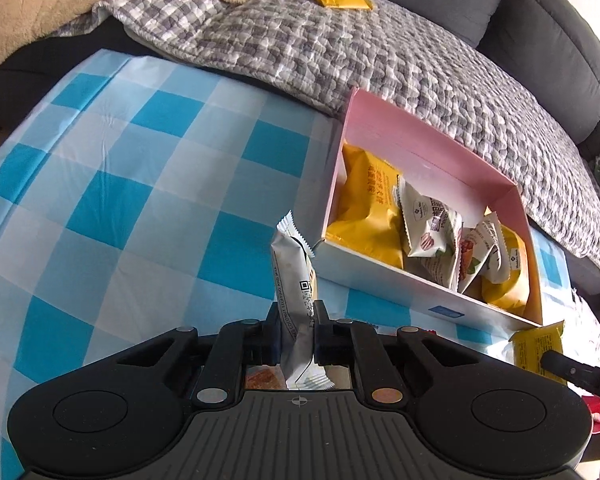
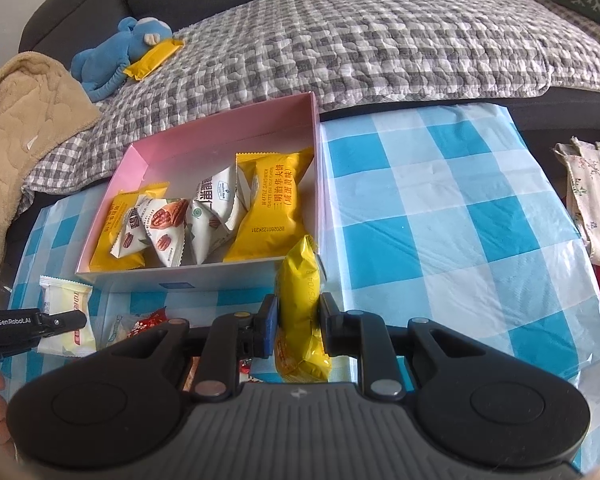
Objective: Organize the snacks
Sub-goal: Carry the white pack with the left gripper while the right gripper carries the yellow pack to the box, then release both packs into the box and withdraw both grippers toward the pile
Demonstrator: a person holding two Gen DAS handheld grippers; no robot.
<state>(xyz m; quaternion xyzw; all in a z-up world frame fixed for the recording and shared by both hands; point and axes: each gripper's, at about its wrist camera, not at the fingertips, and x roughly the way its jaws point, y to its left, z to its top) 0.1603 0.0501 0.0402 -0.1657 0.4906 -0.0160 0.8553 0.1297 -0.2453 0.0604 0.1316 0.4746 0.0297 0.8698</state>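
Note:
My left gripper (image 1: 298,320) is shut on a white snack packet (image 1: 296,280), held upright left of the pink box (image 1: 420,136). The box holds yellow waffle packets (image 1: 368,208) and white nut packets (image 1: 428,228). My right gripper (image 2: 298,316) is shut on a yellow snack packet (image 2: 302,296), just in front of the box's near right corner (image 2: 260,272). In the right wrist view the left gripper (image 2: 76,320) shows at the left edge with its white packet (image 2: 66,304). In the left wrist view the right gripper's finger (image 1: 572,368) and yellow packet (image 1: 536,344) show at lower right.
The box stands on a blue-and-white checked cloth (image 2: 440,208). Loose red-wrapped snacks (image 2: 148,320) lie in front of the box. Behind is a sofa with a grey checked quilt (image 2: 360,40), a blue plush toy (image 2: 116,52), a yellow packet (image 2: 152,58) and a beige blanket (image 2: 24,108).

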